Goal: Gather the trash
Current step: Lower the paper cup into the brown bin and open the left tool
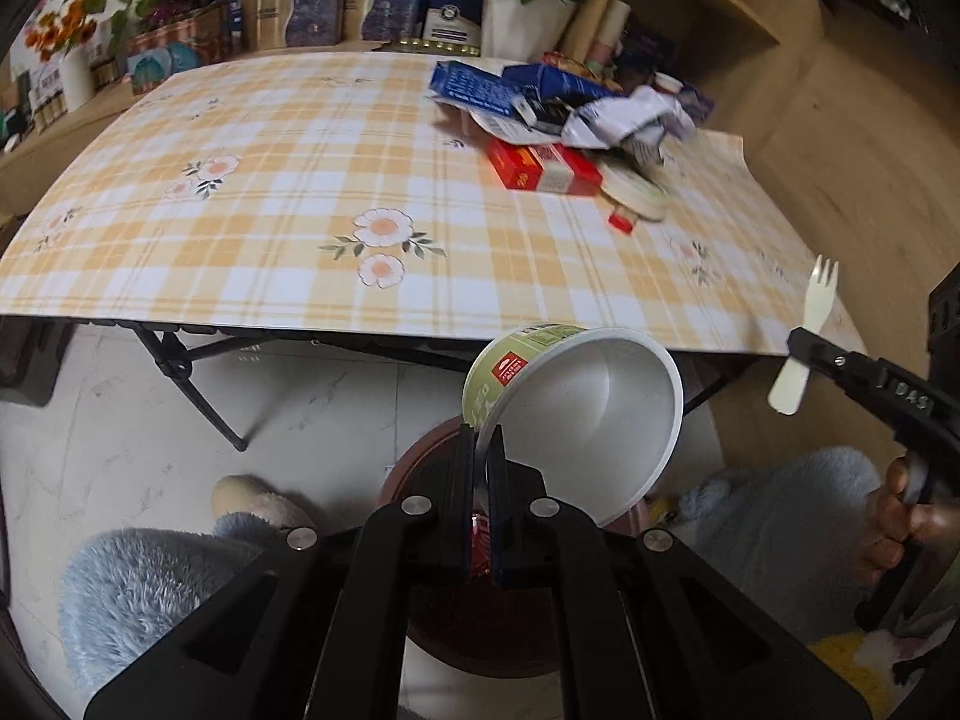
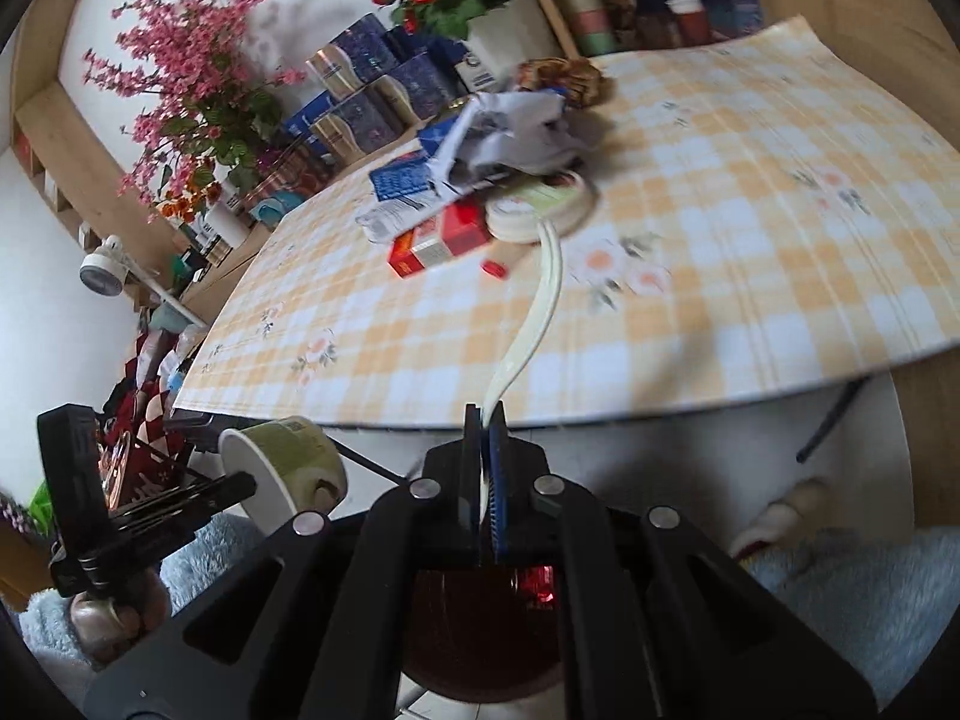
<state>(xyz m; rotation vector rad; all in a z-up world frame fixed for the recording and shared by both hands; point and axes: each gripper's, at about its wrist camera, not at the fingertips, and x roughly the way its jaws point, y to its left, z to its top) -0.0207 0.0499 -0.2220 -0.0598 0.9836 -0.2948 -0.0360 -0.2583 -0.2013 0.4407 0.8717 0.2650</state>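
My left gripper is shut on the rim of an empty green paper cup, which is tilted with its white inside facing me. It hangs above a dark red bin on the floor. At the right edge of this view my right gripper is shut on a white plastic fork. In the right wrist view the right gripper clamps the fork by its handle above the bin. The left gripper holds the cup at the lower left.
A pile of trash lies on the checked table: a blue carton, crumpled paper, a red box, a round lid and a small red cap. Shelves with boxes and flowers stand behind. Blue fluffy fabric flanks the bin.
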